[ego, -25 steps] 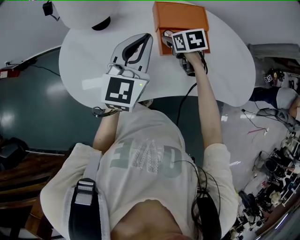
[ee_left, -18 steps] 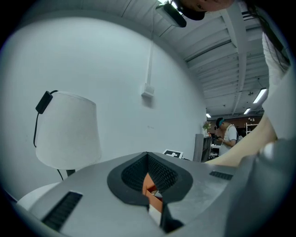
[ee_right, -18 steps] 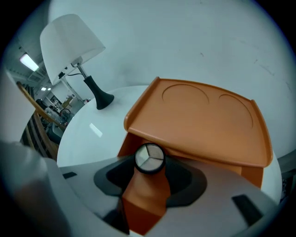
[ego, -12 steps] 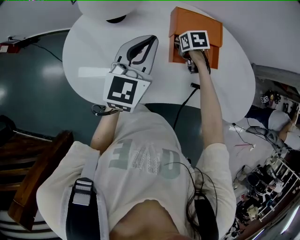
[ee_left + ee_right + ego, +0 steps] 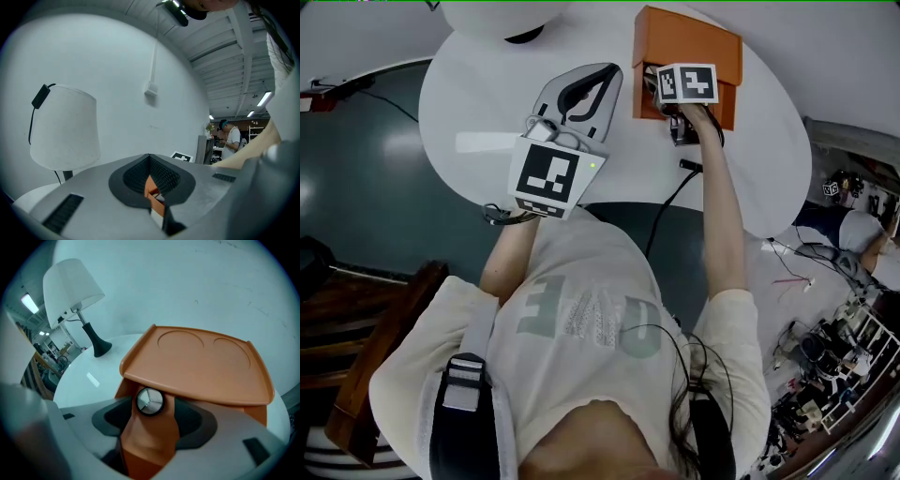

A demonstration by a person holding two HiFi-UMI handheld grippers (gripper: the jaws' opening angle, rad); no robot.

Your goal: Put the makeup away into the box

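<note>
Leftmost, a lamp (image 5: 487,17) stands at the table's (image 5: 750,159) far left edge, its white shade above a dark base. Next to it, over the middle of the table, the left gripper (image 5: 612,73) hangs almost level, pointing toward the far edge. Its own view shows the jaws clenched tip to tip, with only a hollow loop between the black pads. Nothing is held there, and a sliver of orange shows through the gap. A person (image 5: 229,138) stands in the room far behind, at that view's right. Further right, the orange box (image 5: 694,42) sits near the table's far right edge, its lid (image 5: 201,362) raised, with two round recesses on the side facing the right gripper's camera. The right gripper (image 5: 154,408) points steeply down at the box's near side, its marker cube covering the tips in the head view. Its jaws have just been opening and now stand spread, released. The makeup (image 5: 150,401), a round tube seen end on with a silver cap, stands between them, just under the lid's front edge and against the box's orange body. The pads do not press on it. How deep it sits in the box cannot be told. A black cable (image 5: 670,202) runs from this gripper over the table's near edge.
</note>
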